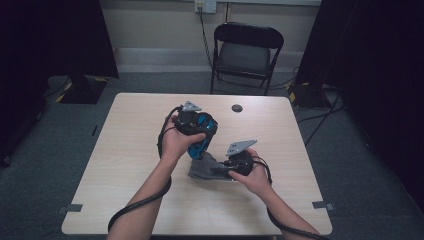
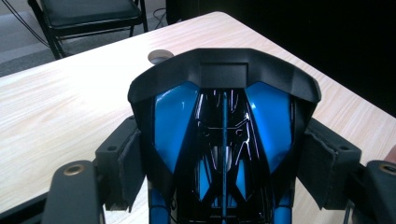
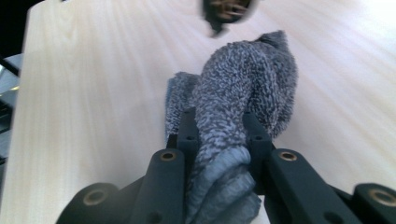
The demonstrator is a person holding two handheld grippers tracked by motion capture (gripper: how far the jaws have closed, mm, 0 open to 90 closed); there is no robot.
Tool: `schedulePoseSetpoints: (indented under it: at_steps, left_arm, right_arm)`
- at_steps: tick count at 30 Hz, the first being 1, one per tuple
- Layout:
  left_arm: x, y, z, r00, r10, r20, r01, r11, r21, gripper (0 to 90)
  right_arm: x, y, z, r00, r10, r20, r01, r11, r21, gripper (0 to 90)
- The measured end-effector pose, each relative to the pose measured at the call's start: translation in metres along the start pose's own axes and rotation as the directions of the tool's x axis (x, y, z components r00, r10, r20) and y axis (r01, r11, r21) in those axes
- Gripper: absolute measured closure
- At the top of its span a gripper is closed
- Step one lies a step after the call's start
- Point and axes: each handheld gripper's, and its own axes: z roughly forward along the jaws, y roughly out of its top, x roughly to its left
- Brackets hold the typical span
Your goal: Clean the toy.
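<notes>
Grey cloth [image 3: 243, 88] is lying on the bench [image 1: 125, 150], bunched, right tongs [image 3: 219, 135] pinching its near end. Left tongs [image 2: 219, 154] are clamping a blue-black toy car [image 2: 224, 116], held just above and left of the cloth.

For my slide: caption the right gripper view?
Right gripper shut on a grey cloth above the wooden table.

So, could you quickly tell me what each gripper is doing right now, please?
Left gripper: closed on the glossy blue and black plastic object, held above the table.
Right gripper: closed on the grey fuzzy cloth.
</notes>
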Motion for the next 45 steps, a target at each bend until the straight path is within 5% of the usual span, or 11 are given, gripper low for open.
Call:
schedulePoseSetpoints:
  at_steps: [5, 11, 20, 27, 34, 45]
  left_arm:
    - [0.000, -0.004, -0.007, 0.9999, 0.008, 0.007, -0.008, 1.0000, 0.003, 25.5]
    - [-0.004, -0.012, -0.010, 0.9996, 0.022, 0.019, -0.022, 0.9997, 0.008, 25.5]
    - [-0.016, -0.028, -0.003, 0.9978, 0.041, 0.053, -0.043, 0.9982, 0.042, 25.5]
    - [-0.027, -0.037, 0.008, 0.9950, 0.054, 0.084, -0.059, 0.9959, 0.069, 25.5]
    - [-0.026, -0.039, 0.014, 0.9954, 0.046, 0.084, -0.053, 0.9950, 0.084, 25.5]
    - [-0.025, -0.032, 0.012, 0.9955, 0.049, 0.081, -0.054, 0.9959, 0.072, 25.5]
  right_arm:
    - [-0.022, -0.004, -0.022, 0.9956, 0.062, 0.070, -0.060, 0.998, -0.036, 74.0]
    - [-0.046, -0.003, -0.049, 0.9795, 0.139, 0.145, -0.126, 0.987, -0.098, 74.2]
    - [-0.059, 0.012, -0.070, 0.9697, 0.176, 0.169, -0.147, 0.974, -0.174, 74.2]
    - [-0.056, 0.023, -0.069, 0.9720, 0.168, 0.164, -0.135, 0.971, -0.198, 74.1]
    - [-0.045, 0.029, -0.061, 0.9847, 0.124, 0.122, -0.100, 0.977, -0.189, 74.1]
    - [-0.040, 0.024, -0.049, 0.9902, 0.110, 0.086, -0.094, 0.981, -0.169, 74.1]
